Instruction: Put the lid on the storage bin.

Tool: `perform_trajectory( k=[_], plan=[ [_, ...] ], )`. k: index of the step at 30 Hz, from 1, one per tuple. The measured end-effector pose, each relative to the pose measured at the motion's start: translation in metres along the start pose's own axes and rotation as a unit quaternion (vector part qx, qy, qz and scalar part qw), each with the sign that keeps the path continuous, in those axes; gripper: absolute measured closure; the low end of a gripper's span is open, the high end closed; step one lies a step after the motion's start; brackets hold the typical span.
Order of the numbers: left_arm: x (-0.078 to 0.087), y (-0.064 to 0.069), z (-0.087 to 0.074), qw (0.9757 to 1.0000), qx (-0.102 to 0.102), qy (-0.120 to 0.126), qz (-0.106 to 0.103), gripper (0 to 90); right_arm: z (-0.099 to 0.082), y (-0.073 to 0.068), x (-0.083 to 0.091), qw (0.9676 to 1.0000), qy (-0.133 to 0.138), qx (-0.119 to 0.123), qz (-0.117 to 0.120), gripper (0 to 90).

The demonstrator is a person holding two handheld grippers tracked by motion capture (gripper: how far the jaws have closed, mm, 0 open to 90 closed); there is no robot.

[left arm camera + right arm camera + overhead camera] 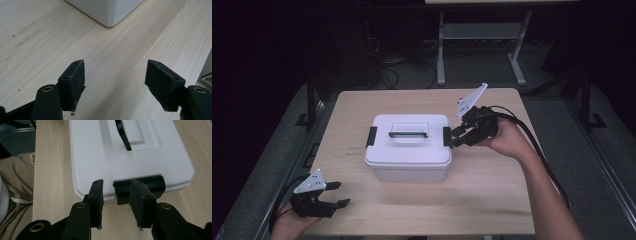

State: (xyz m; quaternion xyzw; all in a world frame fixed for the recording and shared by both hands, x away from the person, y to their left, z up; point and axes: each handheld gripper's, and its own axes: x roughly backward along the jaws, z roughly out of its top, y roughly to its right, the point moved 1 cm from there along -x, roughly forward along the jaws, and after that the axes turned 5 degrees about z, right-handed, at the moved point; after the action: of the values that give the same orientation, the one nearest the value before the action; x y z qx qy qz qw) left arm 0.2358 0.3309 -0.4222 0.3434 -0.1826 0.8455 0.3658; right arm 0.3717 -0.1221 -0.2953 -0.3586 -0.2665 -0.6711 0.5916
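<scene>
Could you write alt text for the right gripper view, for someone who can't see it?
Two black jaws of the right gripper reach toward the black side latch of a white plastic box, one jaw overlapping the latch, with a gap between them. The box's lid has a black handle and sits on a light wooden table.

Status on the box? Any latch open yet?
Nothing looks done: the lid sits flat on the box, and the left latch lies flat against it. In hand: the right gripper is at the right latch, jaws apart, one pad in front of it, no clear grip. The left gripper hangs open near the table's front edge. Left: both latches, then the lid.
</scene>
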Motion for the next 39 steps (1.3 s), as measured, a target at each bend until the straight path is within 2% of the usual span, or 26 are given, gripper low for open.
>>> perform_trajectory(
  k=[18, 39],
  plan=[
    [0.000, -0.001, -0.001, 1.0000, 0.000, -0.001, 0.003, 31.7, -0.030, 0.000, 0.004, 0.9998, 0.002, -0.020, -0.005, 59.9],
    [0.000, -0.001, -0.001, 1.0000, 0.000, -0.002, 0.002, 31.7, -0.056, -0.003, 0.003, 0.9992, 0.002, -0.038, -0.009, 56.6]
  ],
)
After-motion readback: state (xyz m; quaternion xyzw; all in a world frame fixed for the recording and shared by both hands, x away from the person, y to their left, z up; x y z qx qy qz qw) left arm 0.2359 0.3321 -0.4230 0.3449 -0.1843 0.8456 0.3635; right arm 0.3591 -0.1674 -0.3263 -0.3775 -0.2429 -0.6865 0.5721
